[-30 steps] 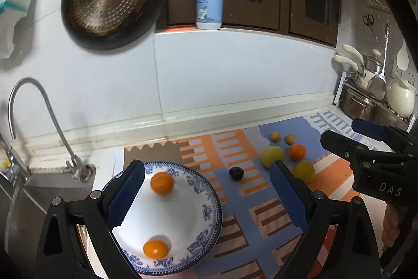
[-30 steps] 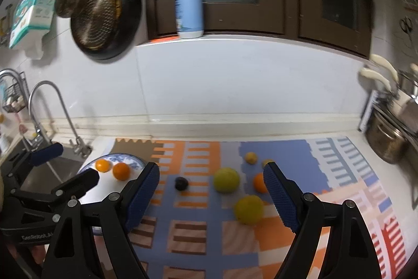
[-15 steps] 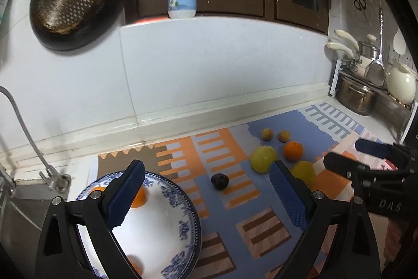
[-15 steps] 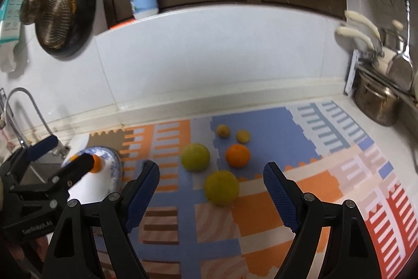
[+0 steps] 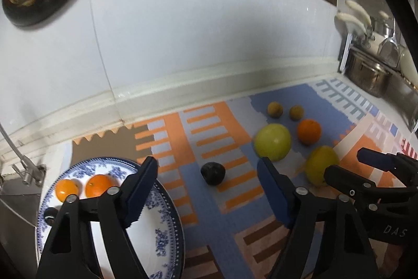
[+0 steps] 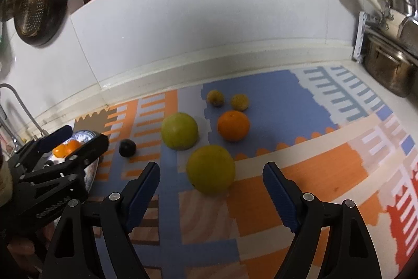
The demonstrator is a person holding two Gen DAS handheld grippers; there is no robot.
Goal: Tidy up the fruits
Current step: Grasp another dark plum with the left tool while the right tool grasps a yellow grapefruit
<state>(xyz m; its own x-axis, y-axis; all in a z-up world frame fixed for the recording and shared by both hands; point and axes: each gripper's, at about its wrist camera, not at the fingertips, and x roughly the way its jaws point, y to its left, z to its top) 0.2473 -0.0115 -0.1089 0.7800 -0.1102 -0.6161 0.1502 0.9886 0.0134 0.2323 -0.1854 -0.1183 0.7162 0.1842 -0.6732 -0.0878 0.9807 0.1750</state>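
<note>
your left hand-held gripper [image 5: 206, 190] is closing with nothing gripped, the dark fruit [image 5: 213, 173] on the mat just beyond its tips, likely your next pick. your right hand-held gripper [image 6: 211, 190] gapes empty around the yellow fruit [image 6: 210, 169]. the plate [image 5: 167, 226] holds two oranges [image 5: 83, 188]; the rest lie loose on the tabletop [image 6: 326, 166].

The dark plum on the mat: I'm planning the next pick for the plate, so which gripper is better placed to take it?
Left. The left gripper points at the plum, jaws closing, not yet touching it, with the plate beside it. The right gripper faces the yellow fruit instead.
</note>
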